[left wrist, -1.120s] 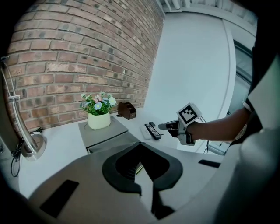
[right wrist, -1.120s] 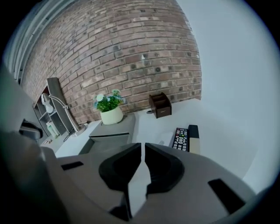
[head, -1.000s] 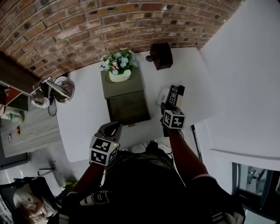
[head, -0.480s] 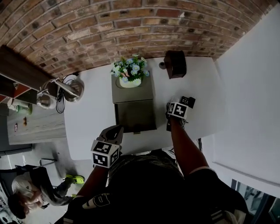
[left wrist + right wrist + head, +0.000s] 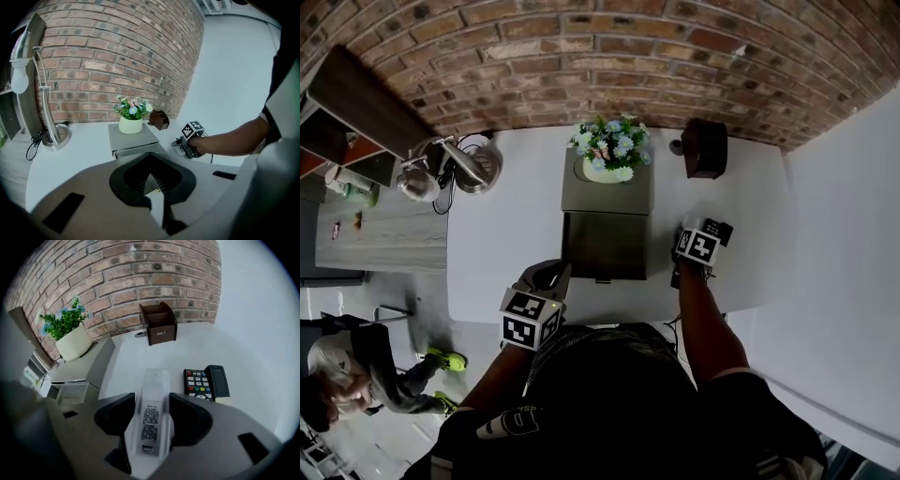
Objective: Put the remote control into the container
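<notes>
A white remote point(image 5: 153, 380) lies label side up on the white table point(image 5: 140, 352), between the jaws of my right gripper point(image 5: 152, 400). Those jaws have just been opening wide and have come in slightly; a thin gap shows at the left jaw. The brown container point(image 5: 159, 326) stands farther back by the brick wall, also visible in the head view as the container point(image 5: 705, 148). A black remote point(image 5: 198, 383) lies just to the right. My left gripper point(image 5: 548, 278) hovers at the table's near edge, shut and holding nothing, its jaws point(image 5: 150, 161) meeting.
A grey drawer cabinet point(image 5: 605, 246) with a flower pot point(image 5: 608, 155) stands mid-table between my grippers. A dark slim device point(image 5: 218, 380) lies beside the black remote. A chrome lamp point(image 5: 459, 164) stands far left. A person point(image 5: 356, 375) is on the floor below left.
My right gripper has dropped to the table and now straddles the white remote. The left gripper has shifted a little and rolled.
</notes>
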